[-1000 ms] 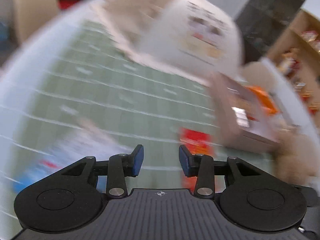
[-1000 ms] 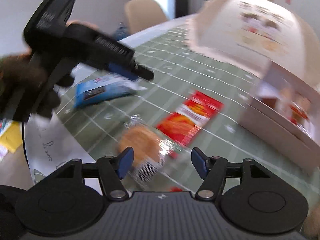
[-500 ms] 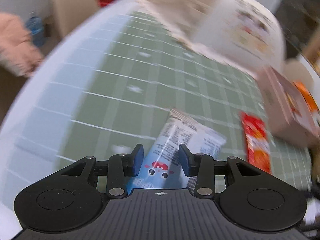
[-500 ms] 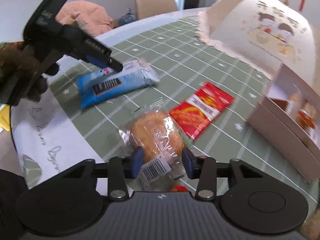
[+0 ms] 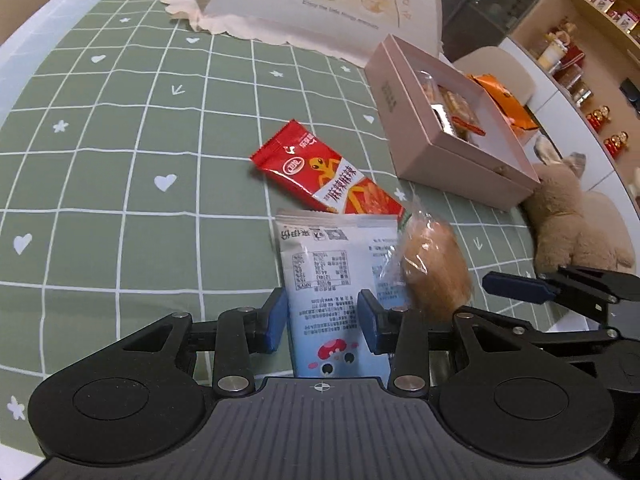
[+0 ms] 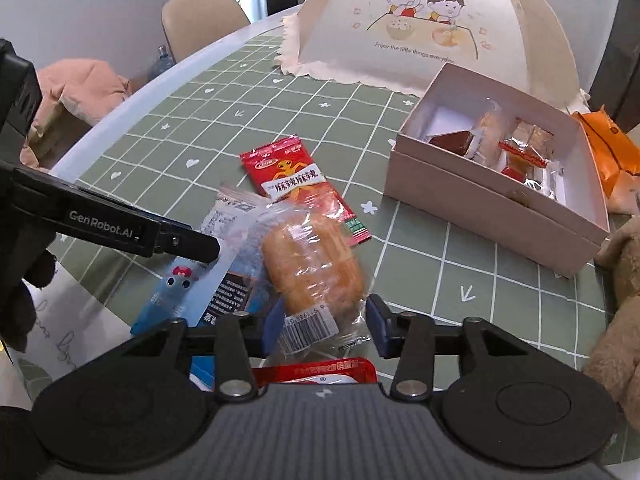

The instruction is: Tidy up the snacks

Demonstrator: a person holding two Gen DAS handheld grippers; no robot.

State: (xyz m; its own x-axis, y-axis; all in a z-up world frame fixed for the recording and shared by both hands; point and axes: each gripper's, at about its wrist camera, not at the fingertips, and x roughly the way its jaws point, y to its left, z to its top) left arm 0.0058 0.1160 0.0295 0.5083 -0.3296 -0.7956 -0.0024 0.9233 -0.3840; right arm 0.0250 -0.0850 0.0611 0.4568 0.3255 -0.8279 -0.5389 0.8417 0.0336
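Left wrist view: my left tongs (image 5: 322, 316) are closing on the blue and white packet (image 5: 336, 280), their pads touching both its sides. The wrapped bun (image 5: 434, 268) is lying just beside it, the red packet (image 5: 326, 174) beyond, all on the desk (image 5: 120, 140). The pink box (image 5: 440, 136) is sitting further right.

Right wrist view: my right tongs (image 6: 320, 320) are gripping the wrapped bun (image 6: 312, 264) at its barcode end. The blue and white packet (image 6: 208, 280) is lying beside it under the left tongs (image 6: 200, 246). The pink box (image 6: 500, 184) is holding several snacks.
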